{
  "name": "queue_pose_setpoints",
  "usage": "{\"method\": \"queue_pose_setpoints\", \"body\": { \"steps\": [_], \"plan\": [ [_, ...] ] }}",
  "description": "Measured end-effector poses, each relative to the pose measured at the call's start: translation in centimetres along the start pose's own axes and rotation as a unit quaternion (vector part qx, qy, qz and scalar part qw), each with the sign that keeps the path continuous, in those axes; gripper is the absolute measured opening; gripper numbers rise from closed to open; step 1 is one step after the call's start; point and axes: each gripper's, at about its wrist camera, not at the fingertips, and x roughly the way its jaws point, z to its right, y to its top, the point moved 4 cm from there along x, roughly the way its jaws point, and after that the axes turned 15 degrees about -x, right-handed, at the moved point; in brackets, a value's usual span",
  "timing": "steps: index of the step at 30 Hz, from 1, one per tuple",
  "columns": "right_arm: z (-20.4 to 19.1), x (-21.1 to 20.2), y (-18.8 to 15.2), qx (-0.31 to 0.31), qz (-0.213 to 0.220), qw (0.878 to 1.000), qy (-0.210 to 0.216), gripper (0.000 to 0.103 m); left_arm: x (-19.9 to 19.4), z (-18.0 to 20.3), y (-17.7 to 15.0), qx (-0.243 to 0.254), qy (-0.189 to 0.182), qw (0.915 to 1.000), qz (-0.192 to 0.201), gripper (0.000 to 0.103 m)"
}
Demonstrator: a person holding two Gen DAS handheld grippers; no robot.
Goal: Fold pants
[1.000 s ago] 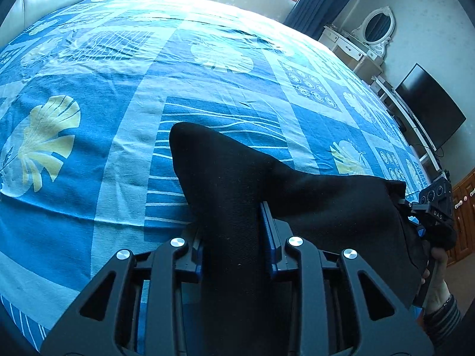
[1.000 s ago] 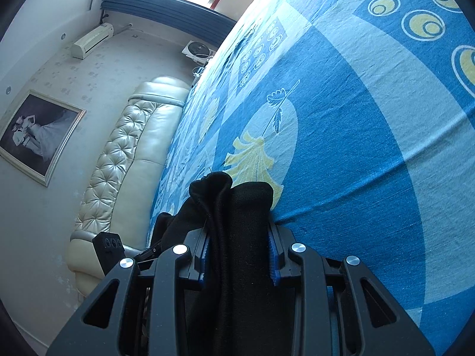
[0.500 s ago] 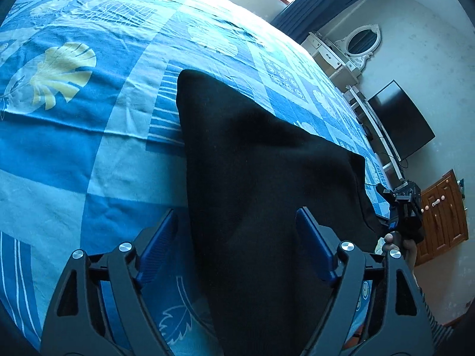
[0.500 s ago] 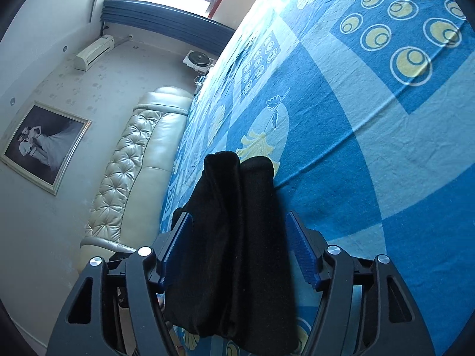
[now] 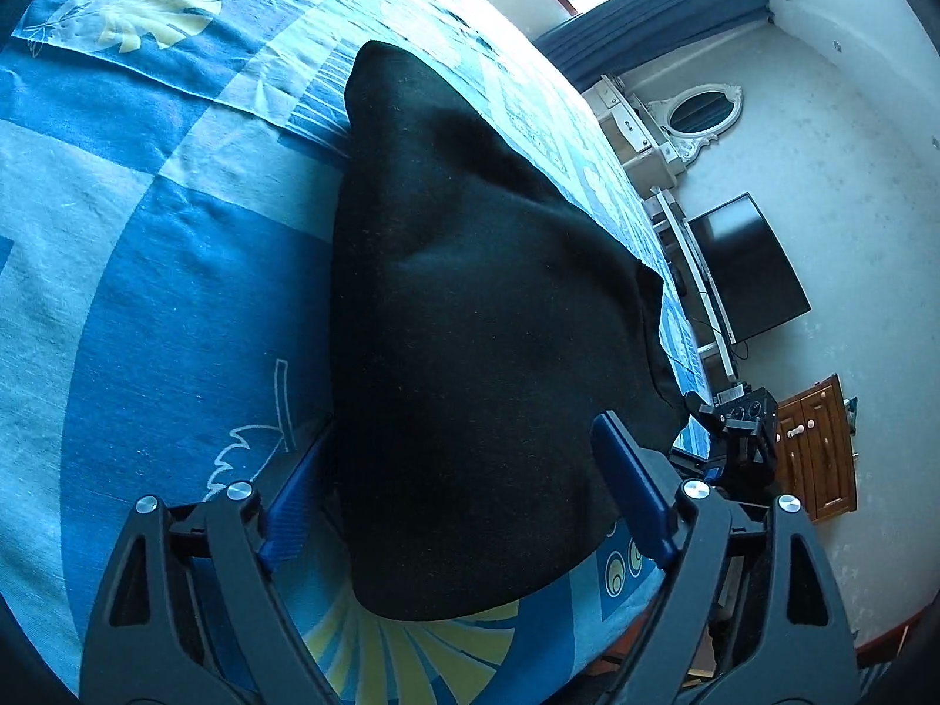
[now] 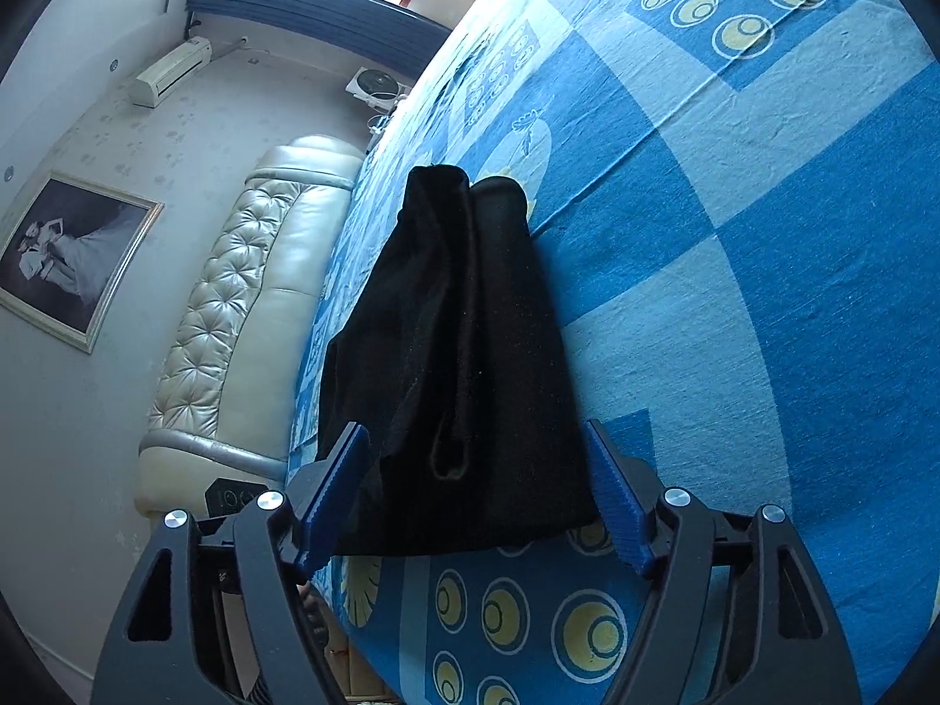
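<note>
Left claw [image 5: 464, 505] spread wide, blue pads either side of the near edge of the pants [image 5: 487, 341], gripping nothing. Right claw [image 6: 476, 493] also wide open, straddling the pants' other end without clamping; whether pads touch cloth, cannot tell. One pair of black pants, folded into a flat bundle, lying on the bed [image 5: 147, 305] with its blue patterned sheet. From left wrist, right claw at 4 o'clock beyond the bundle.
</note>
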Motion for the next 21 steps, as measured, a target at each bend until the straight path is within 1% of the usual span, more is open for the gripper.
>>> {"method": "queue_pose_setpoints", "body": {
  "steps": [1,2,3,4,5,6,7,10,14,17,21],
  "plan": [
    [-0.3,0.3,-0.1,-0.010,-0.008,1.000,-0.003,0.074,0.2,0.1,-0.1,0.005,0.003,1.0000,0.003,0.085],
    [-0.6,0.5,-0.1,-0.019,-0.013,1.000,-0.013,0.073,0.4,0.2,-0.2,0.008,0.007,0.9999,0.006,0.083],
    [-0.8,0.8,-0.1,-0.026,-0.019,0.999,-0.023,0.070,0.6,0.3,-0.3,0.012,0.013,0.9998,0.010,0.078],
    [-0.9,1.0,-0.3,-0.029,-0.026,0.999,-0.030,0.056,0.8,0.3,-0.3,0.014,0.020,0.9997,0.011,0.067],
    [-0.8,1.2,-0.3,-0.027,-0.032,0.999,-0.028,0.052,1.0,0.4,-0.2,0.012,0.025,0.9995,0.014,0.061],
    [-0.7,1.1,-0.4,-0.026,-0.032,0.999,-0.020,0.043,1.0,0.5,-0.5,0.012,0.027,0.9994,0.017,0.057],
    [-0.7,0.9,-0.4,-0.023,-0.031,0.999,-0.015,0.040,1.1,0.7,-0.5,0.014,0.033,0.9992,0.019,0.052],
    [0.0,0.7,-0.6,0.005,-0.025,1.000,0.003,0.037,0.9,1.2,-1.0,0.032,0.053,0.9977,0.030,0.044],
    [-0.3,-0.2,-0.8,0.010,-0.013,1.000,0.013,0.034,0.2,1.9,-1.0,0.035,0.069,0.9963,0.036,0.033],
    [-0.4,-0.6,-1.3,0.025,-0.009,0.999,0.024,0.034,-0.1,2.4,-1.2,0.043,0.082,0.9949,0.041,0.032],
    [-0.5,-1.2,-2.2,0.028,-0.013,0.999,0.022,0.033,-0.2,2.9,-1.7,0.061,0.102,0.9916,0.050,0.032]
  ]
}}
